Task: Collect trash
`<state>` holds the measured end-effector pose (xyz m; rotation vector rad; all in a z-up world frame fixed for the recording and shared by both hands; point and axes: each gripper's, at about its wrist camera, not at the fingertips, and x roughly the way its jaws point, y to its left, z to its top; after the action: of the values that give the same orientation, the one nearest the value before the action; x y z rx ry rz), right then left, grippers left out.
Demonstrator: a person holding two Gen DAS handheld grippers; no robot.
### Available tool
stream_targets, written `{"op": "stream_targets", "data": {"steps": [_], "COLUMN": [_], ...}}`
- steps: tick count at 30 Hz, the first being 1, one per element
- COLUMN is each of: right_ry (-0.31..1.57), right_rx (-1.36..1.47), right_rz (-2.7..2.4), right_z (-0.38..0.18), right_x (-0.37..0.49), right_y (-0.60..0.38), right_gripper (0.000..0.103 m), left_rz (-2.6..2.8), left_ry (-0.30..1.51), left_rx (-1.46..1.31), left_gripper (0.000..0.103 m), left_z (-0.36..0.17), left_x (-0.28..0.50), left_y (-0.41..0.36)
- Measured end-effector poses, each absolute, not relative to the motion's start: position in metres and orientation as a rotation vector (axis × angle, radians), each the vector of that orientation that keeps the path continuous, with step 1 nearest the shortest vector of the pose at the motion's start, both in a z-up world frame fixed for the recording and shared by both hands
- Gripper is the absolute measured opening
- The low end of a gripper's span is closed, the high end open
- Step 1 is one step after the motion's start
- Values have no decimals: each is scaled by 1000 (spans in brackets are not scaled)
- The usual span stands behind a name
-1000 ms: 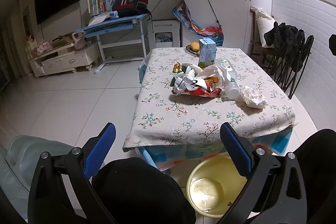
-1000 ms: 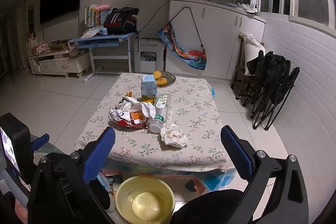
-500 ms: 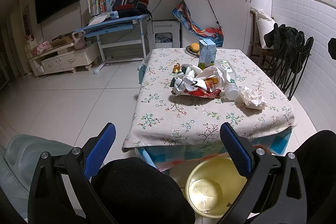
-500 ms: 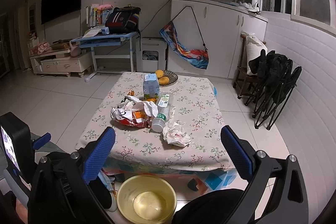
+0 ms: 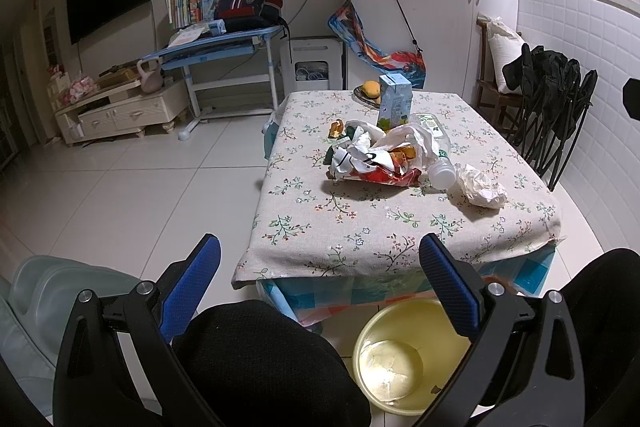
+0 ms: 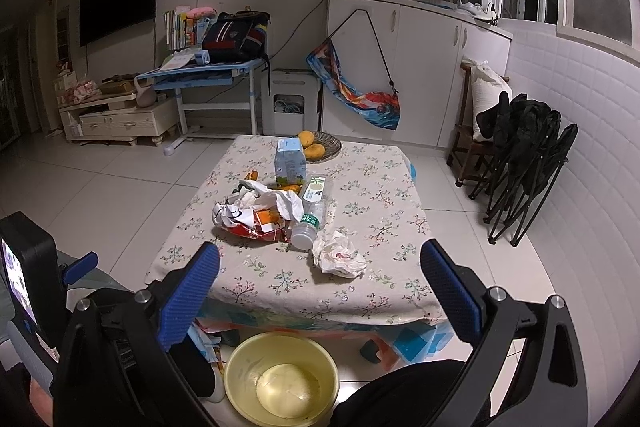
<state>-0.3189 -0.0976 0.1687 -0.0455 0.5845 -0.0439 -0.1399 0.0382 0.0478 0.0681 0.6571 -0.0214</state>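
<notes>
Approach step, nothing grasped yet. Left tongs point(image 5: 320, 283) and right tongs point(image 6: 320, 287) both spread wide, empty, held low before near edge of desk point(image 6: 280, 291). Trash heap point(image 6: 256, 215) mid-desk, bottle point(image 6: 310, 217) just right of it, crumpled tissue point(image 6: 338, 257) nearest, ahead of right tongs. Yellow bin point(image 6: 240, 371) on floor below. Next, likely: reach forward, close on tissue

No words or numbers can be read here. The bottle point(image 6: 311, 205) has a green label and the carton point(image 6: 289, 162) has print, but both are too small and blurry.
</notes>
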Motion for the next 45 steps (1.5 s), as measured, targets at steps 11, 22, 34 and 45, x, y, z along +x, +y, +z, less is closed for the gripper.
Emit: {"op": "stream_targets", "data": {"steps": [11, 22, 34, 45], "right_ry": [575, 516, 681, 792], "right_rx": [-8, 65, 59, 52], "right_rz": [-1, 13, 61, 141], "right_z": [156, 117, 68, 46], "right_x": [-309, -283, -238, -199], "right_y": [-110, -153, -169, -160], "right_gripper": [96, 96, 96, 96], "left_rz": [-28, -16, -45, -45], "left_ry": [665, 649, 694, 801], "left_rx": [59, 32, 34, -38], "left_gripper": [96, 96, 96, 96], "left_z": [50, 49, 35, 6], "left_x": [-133, -99, -44, 10], "left_y": [39, 34, 20, 18]}}
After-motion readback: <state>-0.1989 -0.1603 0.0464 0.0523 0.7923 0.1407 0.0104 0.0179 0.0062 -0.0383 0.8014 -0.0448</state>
